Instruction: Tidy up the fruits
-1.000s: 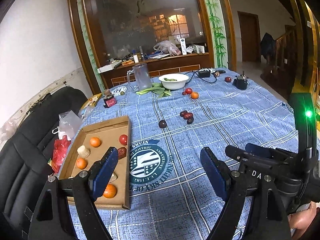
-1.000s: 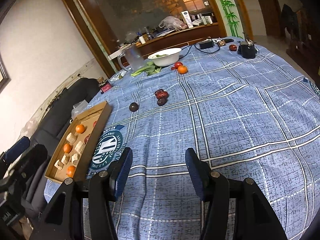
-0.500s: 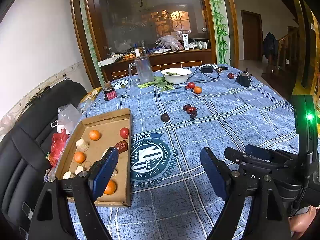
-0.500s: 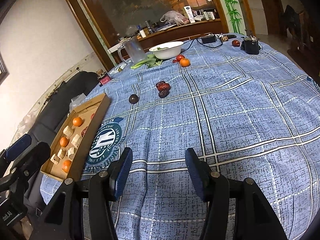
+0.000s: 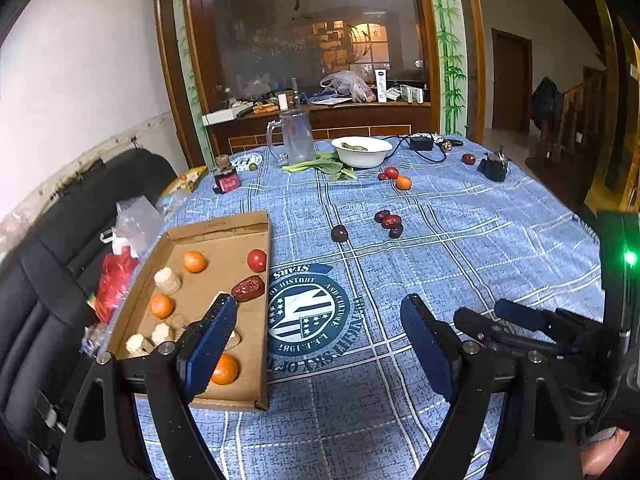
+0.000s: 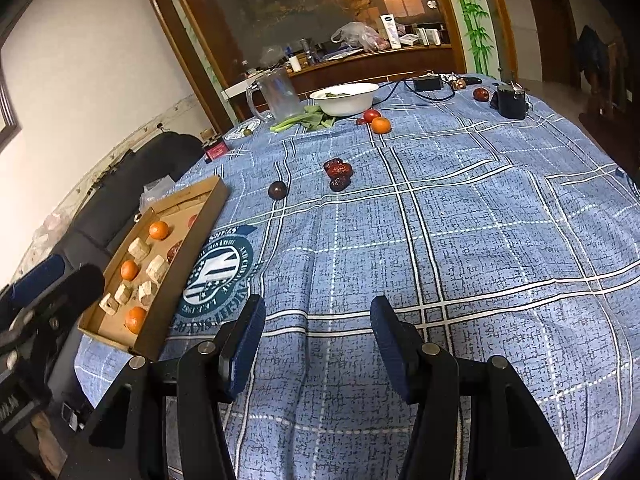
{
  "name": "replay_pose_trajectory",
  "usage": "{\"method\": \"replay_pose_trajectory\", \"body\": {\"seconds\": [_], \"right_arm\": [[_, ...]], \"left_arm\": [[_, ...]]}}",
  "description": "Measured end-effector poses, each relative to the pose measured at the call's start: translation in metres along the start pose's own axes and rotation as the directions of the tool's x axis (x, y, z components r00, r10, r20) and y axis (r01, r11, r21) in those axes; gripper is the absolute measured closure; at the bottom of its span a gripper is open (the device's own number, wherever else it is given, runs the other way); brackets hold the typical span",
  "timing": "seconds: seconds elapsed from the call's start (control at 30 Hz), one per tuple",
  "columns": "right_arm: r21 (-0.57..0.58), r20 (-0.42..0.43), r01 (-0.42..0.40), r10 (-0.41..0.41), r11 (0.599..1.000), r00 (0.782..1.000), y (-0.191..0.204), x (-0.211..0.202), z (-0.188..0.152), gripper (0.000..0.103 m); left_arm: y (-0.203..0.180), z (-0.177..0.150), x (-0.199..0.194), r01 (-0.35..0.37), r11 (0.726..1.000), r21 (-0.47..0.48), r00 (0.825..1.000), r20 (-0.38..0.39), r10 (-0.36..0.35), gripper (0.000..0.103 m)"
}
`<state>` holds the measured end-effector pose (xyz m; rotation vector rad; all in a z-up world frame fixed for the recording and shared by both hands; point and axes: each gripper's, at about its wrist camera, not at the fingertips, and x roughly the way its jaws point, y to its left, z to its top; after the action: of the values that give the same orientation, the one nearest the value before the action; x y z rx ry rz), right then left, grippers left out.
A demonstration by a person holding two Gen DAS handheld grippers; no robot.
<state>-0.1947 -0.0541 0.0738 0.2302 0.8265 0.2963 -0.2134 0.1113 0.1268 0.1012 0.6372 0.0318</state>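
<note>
Tabletop (image 6: 480, 240) under blue plaid, cardboard tray (image 5: 224, 232), scattered fruit.
Left tool (image 5: 320, 332) and right tool (image 6: 316, 332) both hover spread, gripping nothing; tray left of each. Three dates (image 5: 389, 222) lie well ahead. Only the left view shows the tray's tomato (image 5: 256, 260) whole.

Wide bare cloth ahead of right claw (image 6: 316, 344) — free run to dark plum (image 6: 277, 190) and dates (image 6: 339, 172). Cardboard tray (image 6: 188, 240) wall blocks on the left; mug (image 6: 276, 94), bowl (image 6: 345, 98) crowd the table's far edge.
</note>
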Motion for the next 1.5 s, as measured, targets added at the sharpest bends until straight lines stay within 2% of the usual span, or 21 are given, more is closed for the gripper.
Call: {"method": "replay_pose_trajectory", "body": {"seconds": [0.2,0.33,0.47,0.57,0.73,0.8,0.9,0.97,1.03,1.1,1.13,1.17,1.23,1.3,1.43,1.5], "right_arm": [[0.014,-0.004,0.019,-0.019,1.0,1.0,-0.015,0.003,0.009,0.044],[0.002,-0.023,0.049,-0.049,0.999,0.999,-0.025,0.015,0.024,0.044],[-0.08,-0.051,0.104,-0.108,0.991,0.993,-0.026,0.039,0.038,0.044],[-0.138,-0.061,0.092,-0.101,0.986,0.993,-0.021,0.056,0.049,0.044],[-0.226,-0.021,0.085,-0.092,0.97,0.996,-0.007,0.078,0.082,0.044],[-0.198,-0.026,0.053,-0.06,0.979,0.998,-0.006,0.089,0.1,0.044],[-0.126,-0.039,0.019,-0.024,0.992,0.999,-0.018,0.111,0.131,0.046],[-0.116,-0.056,0.037,-0.043,0.993,0.997,-0.024,0.128,0.139,0.048],[-0.067,-0.105,0.0,-0.007,0.998,0.994,-0.035,0.149,0.141,0.054],[-0.053,-0.133,-0.005,-0.002,0.999,0.991,-0.04,0.163,0.14,0.057],[-0.056,-0.142,-0.003,-0.005,0.998,0.99,-0.041,0.169,0.137,0.057],[-0.061,-0.154,-0.007,-0.002,0.998,0.988,-0.041,0.175,0.135,0.057],[-0.06,-0.158,-0.04,0.03,0.997,0.987,-0.041,0.18,0.133,0.057],[-0.086,-0.152,-0.042,0.029,0.995,0.988,-0.037,0.182,0.134,0.057],[-0.13,-0.159,-0.065,0.044,0.989,0.986,-0.026,0.188,0.129,0.057],[-0.168,-0.154,-0.051,0.025,0.984,0.988,-0.02,0.187,0.126,0.057]], "left_arm": [[0.031,0.001,0.023,-0.02,0.995,-0.099,0.999,-0.041,0.016,0.02],[0.044,0.001,0.046,-0.007,0.989,-0.145,0.997,-0.083,-0.006,0.02],[0.041,0.01,0.081,0.054,0.987,-0.151,0.988,-0.133,-0.074,0.02],[0.036,0.023,0.115,0.084,0.98,-0.179,0.978,-0.174,-0.116,0.02],[0.017,0.041,0.162,0.1,0.977,-0.19,0.964,-0.223,-0.142,0.02],[0.011,0.048,0.182,0.101,0.974,-0.203,0.96,-0.238,-0.149,0.02],[0.017,0.062,0.21,0.094,0.958,-0.271,0.953,-0.253,-0.165,0.02],[0.022,0.071,0.229,0.079,0.949,-0.305,0.952,-0.258,-0.162,0.02],[0.025,0.076,0.246,0.069,0.946,-0.317,0.954,-0.258,-0.155,0.021],[0.026,0.075,0.256,0.071,0.943,-0.325,0.95,-0.265,-0.163,0.028],[0.025,0.074,0.26,0.084,0.94,-0.331,0.946,-0.269,-0.179,0.035],[0.025,0.072,0.265,0.101,0.935,-0.34,0.94,-0.274,-0.201,0.037],[0.025,0.068,0.271,0.111,0.932,-0.344,0.937,-0.276,-0.214,0.039],[0.025,0.065,0.277,0.127,0.926,-0.355,0.932,-0.276,-0.234,0.039],[0.021,0.065,0.278,0.145,0.935,-0.325,0.939,-0.252,-0.233,0.039],[0.018,0.065,0.278,0.144,0.943,-0.301,0.942,-0.251,-0.224,0.039]]}}
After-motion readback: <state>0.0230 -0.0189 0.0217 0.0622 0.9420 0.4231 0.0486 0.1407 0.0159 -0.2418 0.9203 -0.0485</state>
